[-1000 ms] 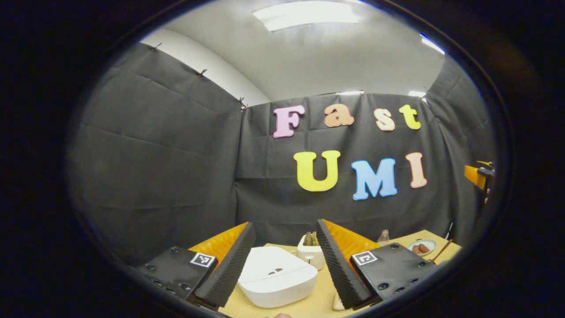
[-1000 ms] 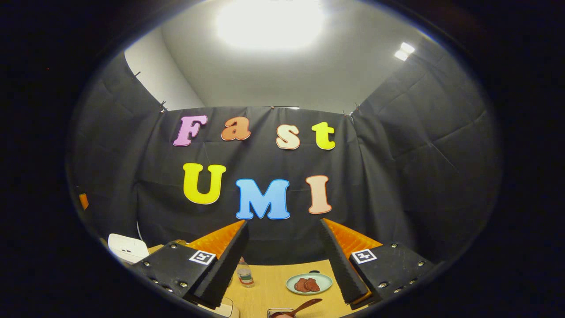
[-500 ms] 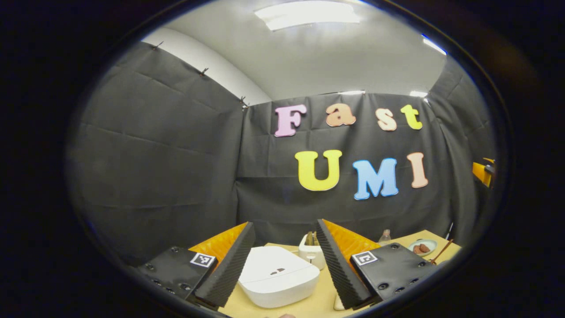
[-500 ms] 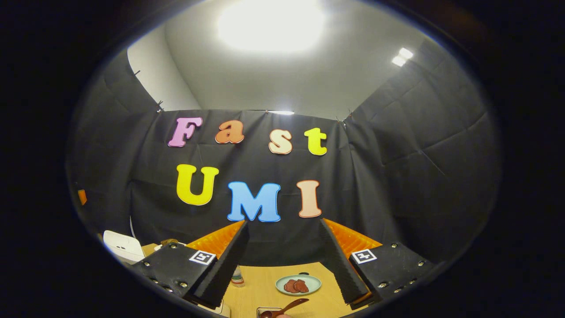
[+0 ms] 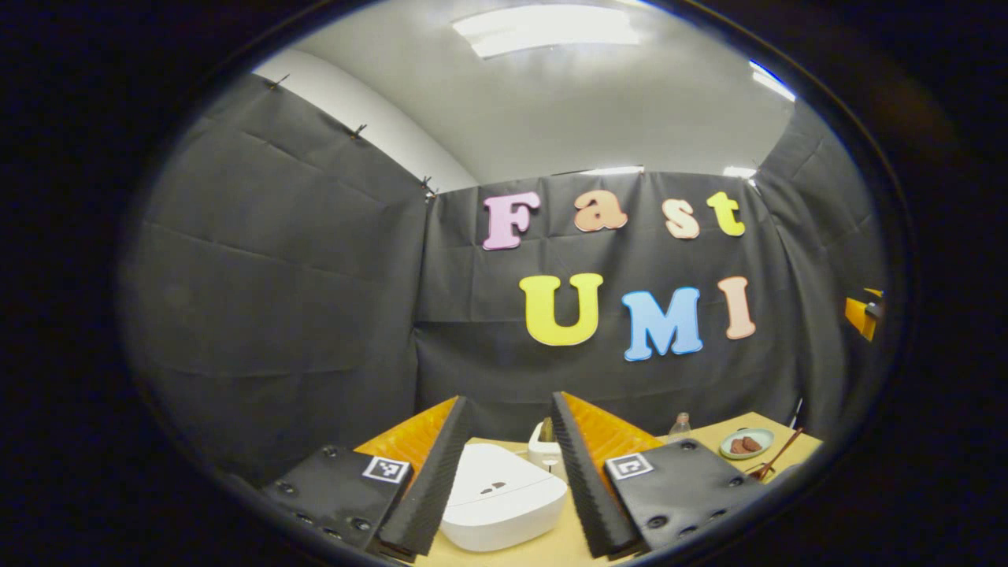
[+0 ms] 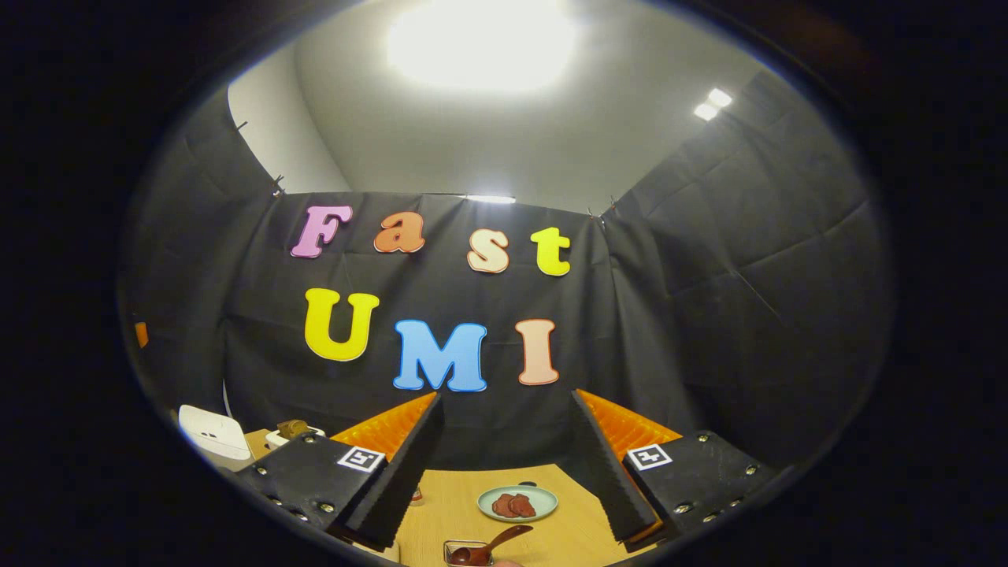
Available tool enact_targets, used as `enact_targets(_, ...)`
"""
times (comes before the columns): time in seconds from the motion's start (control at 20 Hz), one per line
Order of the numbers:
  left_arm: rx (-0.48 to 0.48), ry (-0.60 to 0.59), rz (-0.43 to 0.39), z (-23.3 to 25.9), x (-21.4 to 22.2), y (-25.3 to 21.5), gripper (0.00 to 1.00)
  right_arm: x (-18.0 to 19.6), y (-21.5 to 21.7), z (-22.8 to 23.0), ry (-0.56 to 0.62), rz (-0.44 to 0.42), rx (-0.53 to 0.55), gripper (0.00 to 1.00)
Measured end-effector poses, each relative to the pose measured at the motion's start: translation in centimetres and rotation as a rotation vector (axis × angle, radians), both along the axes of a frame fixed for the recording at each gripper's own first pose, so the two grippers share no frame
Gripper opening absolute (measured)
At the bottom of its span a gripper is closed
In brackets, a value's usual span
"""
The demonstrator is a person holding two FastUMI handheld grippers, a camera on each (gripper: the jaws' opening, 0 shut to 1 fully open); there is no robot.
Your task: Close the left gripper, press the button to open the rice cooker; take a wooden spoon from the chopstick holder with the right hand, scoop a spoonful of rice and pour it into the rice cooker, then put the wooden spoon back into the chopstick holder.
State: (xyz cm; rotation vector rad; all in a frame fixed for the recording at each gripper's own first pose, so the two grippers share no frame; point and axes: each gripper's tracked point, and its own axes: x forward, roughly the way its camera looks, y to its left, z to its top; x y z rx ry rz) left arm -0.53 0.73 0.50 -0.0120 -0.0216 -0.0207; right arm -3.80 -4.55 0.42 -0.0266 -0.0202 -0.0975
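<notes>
Two fingers of the left gripper (image 5: 504,465) stand partly open with nothing between them, and the gap frames the white rice cooker (image 5: 502,504) on the wooden bench (image 5: 551,543). Its lid is down. Just behind the rice cooker, the white chopstick holder (image 5: 543,450) stands upright with brown handles poking from its top. To the right of the rice cooker, beyond the right-hand finger, a small clear bottle (image 5: 679,426) stands near the back wall, and farther right lies a pale green plate (image 5: 746,443) with brown pieces on it. Beside the plate a wooden spoon (image 5: 776,457) leans with its handle tilted up and to the right.

The right gripper (image 6: 504,465) is wide open and grips nothing. Between its fingers the pale green plate (image 6: 516,502) sits on the bench, well right of the rice cooker (image 6: 213,431), which is closed at the far left edge of the right gripper view. In front of the plate, the wooden spoon (image 6: 492,543) rests with its bowl in a small clear container (image 6: 465,553), handle slanting up to the right. The chopstick holder (image 6: 290,432) stands just right of the rice cooker.
</notes>
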Motion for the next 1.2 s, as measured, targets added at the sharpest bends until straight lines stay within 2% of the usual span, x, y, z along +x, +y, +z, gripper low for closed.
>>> enact_targets(0.1, 0.019, 0.002, -0.011, -0.1, 0.1, -0.4, 0.46, 0.0, -0.1, -0.1, 0.004, -0.004, 0.003, 0.96)
enact_targets(0.15, 0.036, 0.006, -0.020, 0.0, 0.3, -0.7, 0.46, 0.1, 0.0, -0.2, 0.007, -0.003, 0.002, 0.96)
enact_targets(0.2, 0.056, 0.010, -0.015, -0.2, 0.4, -0.5, 0.39, 0.1, 0.1, -0.3, 0.012, -0.001, 0.000, 0.96)
enact_targets(0.25, 0.073, 0.004, -0.004, 0.0, 0.5, -0.2, 0.41, 0.1, 0.2, -0.4, 0.014, 0.002, -0.003, 0.96)
enact_targets(0.3, 0.075, 0.001, -0.004, 0.1, 0.6, 0.0, 0.27, 0.2, 0.4, -0.5, 0.016, 0.005, -0.005, 0.96)
enact_targets(0.35, 0.066, -0.002, 0.006, 0.4, 0.5, 0.1, 0.22, 0.1, 0.7, -0.5, 0.019, 0.009, -0.009, 0.96)
enact_targets(0.4, 0.049, -0.005, 0.010, 0.1, 0.7, 0.2, 0.03, 0.2, 0.9, -0.7, 0.022, 0.013, -0.015, 0.96)
enact_targets(0.45, 0.034, 0.003, -0.002, -0.3, 1.0, 0.3, 0.04, 0.2, 1.0, -0.9, 0.026, 0.014, -0.021, 0.96)
enact_targets(0.5, 0.023, 0.020, -0.023, -0.7, 1.2, -0.1, 0.09, 0.1, 1.2, -1.0, 0.029, 0.015, -0.024, 0.96)
enact_targets(0.55, 0.011, 0.029, -0.036, -1.1, 1.7, -0.1, 0.07, 0.1, 1.5, -1.1, 0.033, 0.015, -0.026, 0.96)
enact_targets(0.6, 0.001, 0.033, -0.047, -1.3, 2.3, 0.0, 0.13, 0.0, 1.6, -1.2, 0.035, 0.013, -0.027, 0.96)
enact_targets(0.7, -0.016, 0.045, -0.067, -1.8, 3.4, 0.1, 0.13, -0.3, 1.9, -1.3, 0.035, 0.003, -0.026, 0.95)
enact_targets(0.75, -0.020, 0.054, -0.078, -2.1, 4.0, 0.3, 0.09, -0.4, 2.1, -1.4, 0.037, -0.003, -0.029, 0.95)
enact_targets(1.2, -0.075, 0.175, -0.131, -8.6, 9.6, 2.1, 0.10, -2.1, 2.3, -2.3, 0.072, -0.087, -0.054, 0.96)
